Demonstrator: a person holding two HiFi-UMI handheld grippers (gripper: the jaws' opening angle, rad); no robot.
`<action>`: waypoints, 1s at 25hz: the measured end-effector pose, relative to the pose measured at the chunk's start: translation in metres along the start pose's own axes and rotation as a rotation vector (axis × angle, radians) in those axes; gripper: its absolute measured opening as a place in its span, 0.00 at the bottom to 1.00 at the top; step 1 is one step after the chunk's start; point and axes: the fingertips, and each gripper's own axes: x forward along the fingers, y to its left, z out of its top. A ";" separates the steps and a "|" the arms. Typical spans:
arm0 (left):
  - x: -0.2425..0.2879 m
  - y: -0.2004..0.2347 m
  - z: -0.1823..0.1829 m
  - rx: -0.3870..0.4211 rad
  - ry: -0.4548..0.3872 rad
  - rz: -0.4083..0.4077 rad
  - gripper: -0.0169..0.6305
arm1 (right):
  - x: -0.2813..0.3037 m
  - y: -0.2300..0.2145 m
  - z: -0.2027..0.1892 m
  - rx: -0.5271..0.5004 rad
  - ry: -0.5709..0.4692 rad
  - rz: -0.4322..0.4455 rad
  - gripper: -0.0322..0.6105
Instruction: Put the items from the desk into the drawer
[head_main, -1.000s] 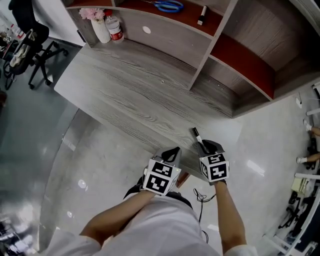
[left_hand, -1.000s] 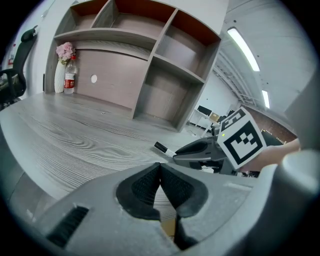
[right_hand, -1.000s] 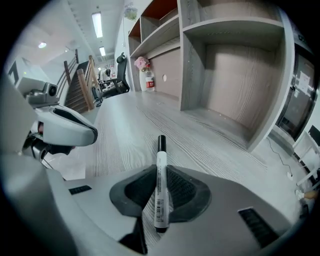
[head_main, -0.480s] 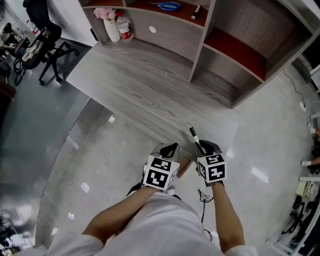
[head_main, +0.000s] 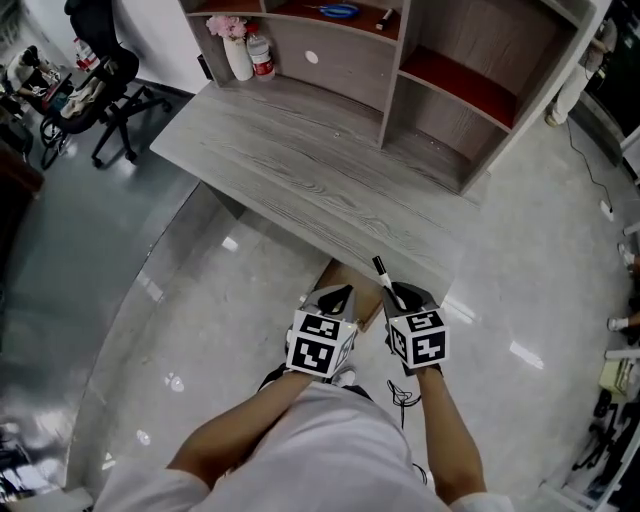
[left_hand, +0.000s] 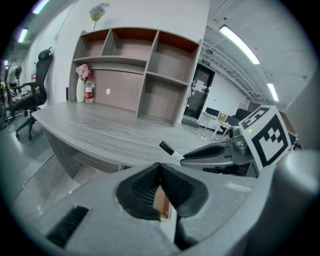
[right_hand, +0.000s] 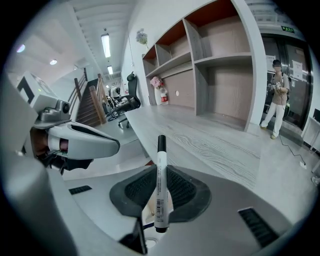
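My right gripper is shut on a white marker with a black cap, and holds it just off the front edge of the grey desk. In the right gripper view the marker stands upright between the pads, cap up. My left gripper hangs shut and empty close beside it, its tips meeting in the left gripper view. Between and below the two grippers a brown drawer shows under the desk edge; its inside is hidden.
The shelf unit at the desk's back holds blue scissors and another marker. A vase with pink flowers and a bottle stand on the desk. An office chair is at the far left. A person stands by the door.
The view has drawn back from the desk, which now sits higher in the picture. Both grippers stay side by side, the marker still held. More of the brown drawer shows under the edge.
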 end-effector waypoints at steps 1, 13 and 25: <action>-0.005 -0.002 -0.004 0.002 -0.002 0.005 0.03 | -0.003 0.004 -0.003 0.002 -0.006 0.003 0.14; -0.056 0.005 -0.032 0.011 -0.009 0.083 0.03 | -0.015 0.062 -0.028 0.042 -0.033 0.076 0.14; -0.027 0.040 -0.039 0.023 0.033 0.042 0.03 | 0.045 0.084 -0.045 0.153 0.009 0.075 0.14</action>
